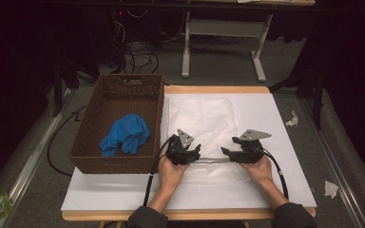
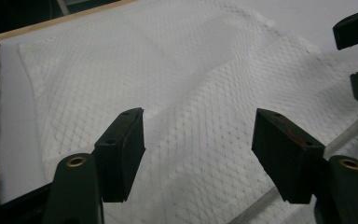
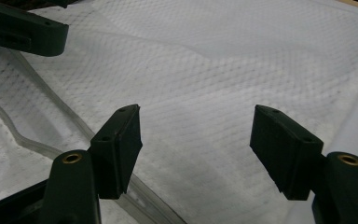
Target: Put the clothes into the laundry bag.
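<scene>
White mesh bag [image 1: 208, 126] matt, quilted cloth; basket [image 1: 91, 137] brown woven wicker.

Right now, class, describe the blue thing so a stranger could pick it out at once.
Start at the white board covering the table, then look to its left edge, where a brown wicker basket stands. Inside lies a crumpled blue cloth, the sole bright-coloured item, unlike the white mesh bag lying flat alongside.

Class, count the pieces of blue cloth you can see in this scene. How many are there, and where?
1. One crumpled blue cloth lies inside the brown wicker basket at the table's left. More could be hidden beneath it.
</scene>
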Motion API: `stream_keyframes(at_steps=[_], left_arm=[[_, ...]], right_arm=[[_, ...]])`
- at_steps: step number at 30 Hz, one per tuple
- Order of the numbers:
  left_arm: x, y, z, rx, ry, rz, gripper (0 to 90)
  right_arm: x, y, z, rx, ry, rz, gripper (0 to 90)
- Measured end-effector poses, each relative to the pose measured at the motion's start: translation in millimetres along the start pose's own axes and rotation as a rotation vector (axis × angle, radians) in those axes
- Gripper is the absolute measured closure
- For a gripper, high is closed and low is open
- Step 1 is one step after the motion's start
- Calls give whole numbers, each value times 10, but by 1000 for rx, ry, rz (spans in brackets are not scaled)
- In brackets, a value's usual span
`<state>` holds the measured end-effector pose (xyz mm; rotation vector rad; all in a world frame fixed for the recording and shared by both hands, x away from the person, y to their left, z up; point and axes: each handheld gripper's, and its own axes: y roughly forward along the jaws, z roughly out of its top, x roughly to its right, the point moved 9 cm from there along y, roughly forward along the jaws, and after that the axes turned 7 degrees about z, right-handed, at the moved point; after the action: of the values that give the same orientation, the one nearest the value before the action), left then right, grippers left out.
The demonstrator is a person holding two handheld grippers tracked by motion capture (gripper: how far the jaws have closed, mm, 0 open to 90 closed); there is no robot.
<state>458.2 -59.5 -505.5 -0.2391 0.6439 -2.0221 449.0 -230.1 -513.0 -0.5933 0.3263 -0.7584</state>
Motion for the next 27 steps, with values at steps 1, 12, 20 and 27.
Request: stream_keyframes(at_steps=[1,12,20,27], left_arm=[[-2,-8,-4,5,-5,1,345],[40,-87,-131,23,0,-7,335],[43,-120,-208,30,-8,-7,331],[11,-94,-292,18,5,16,331]], right_arm=[[-25,22,7,0,-6,6,342],[-216,214,-7,-52,-50,42,330],[-345,311,-38,-91,-82,62,319],[-401,345,-67,-119,-116,72,305]])
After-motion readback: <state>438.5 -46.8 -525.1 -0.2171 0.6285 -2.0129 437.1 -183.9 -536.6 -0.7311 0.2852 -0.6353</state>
